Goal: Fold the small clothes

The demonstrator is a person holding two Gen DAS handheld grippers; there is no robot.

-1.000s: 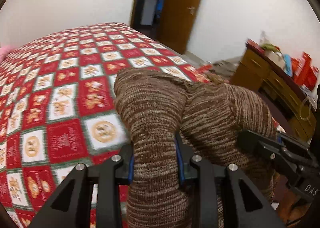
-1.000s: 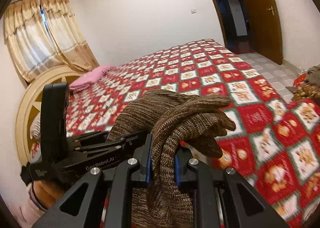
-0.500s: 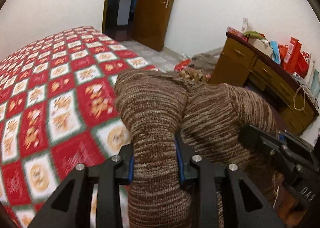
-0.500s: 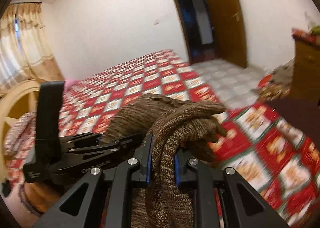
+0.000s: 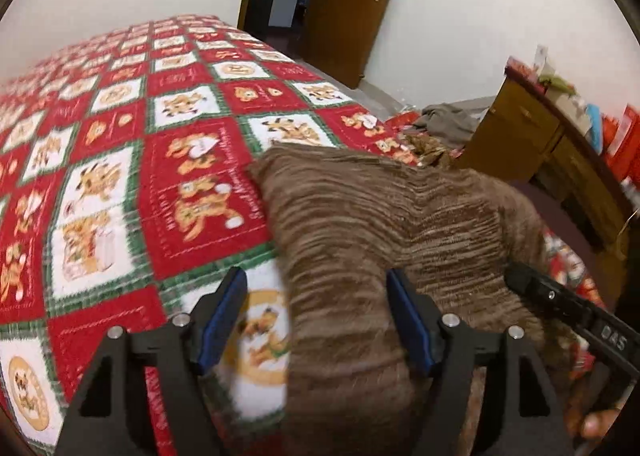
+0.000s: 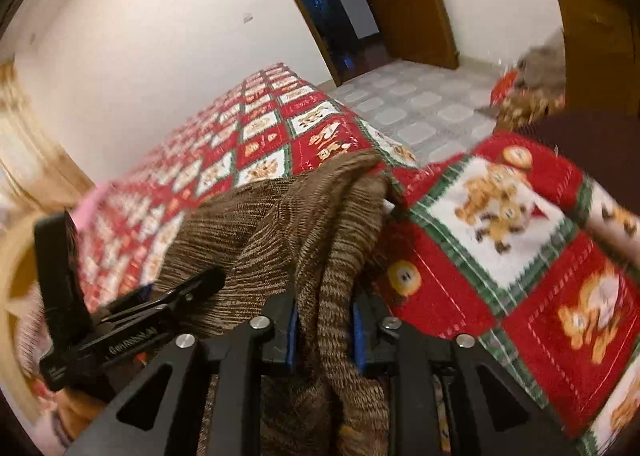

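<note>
A: The brown knit garment (image 5: 360, 224) lay on the near part of the bed, over the red checked bedspread (image 5: 120, 160); why was it bunched there and not flat?

B: I think it was being put down as a folded bundle near the corner of the bed; its far end rested on the cover, and its near end was between the two tools.

A: What was the state of the left gripper (image 5: 316, 320)?

B: Its jaws had just been opening; the blue pads (image 5: 224, 312) stood wide apart, and the cloth was between them, against the right pad only; so it was not pinched any more, in my judgement.

A: And the right gripper (image 6: 324, 336)?

B: It stood narrow, its pads on a thick twisted fold of the garment; its jaws had just been opening a little, but the fold filled the gap, so I judged it as held; probably this kept the fold in shape while the other side let go.

A: Was anything near?

B: A wooden cabinet (image 5: 540, 144) stood beside the bed, well apart.
</note>
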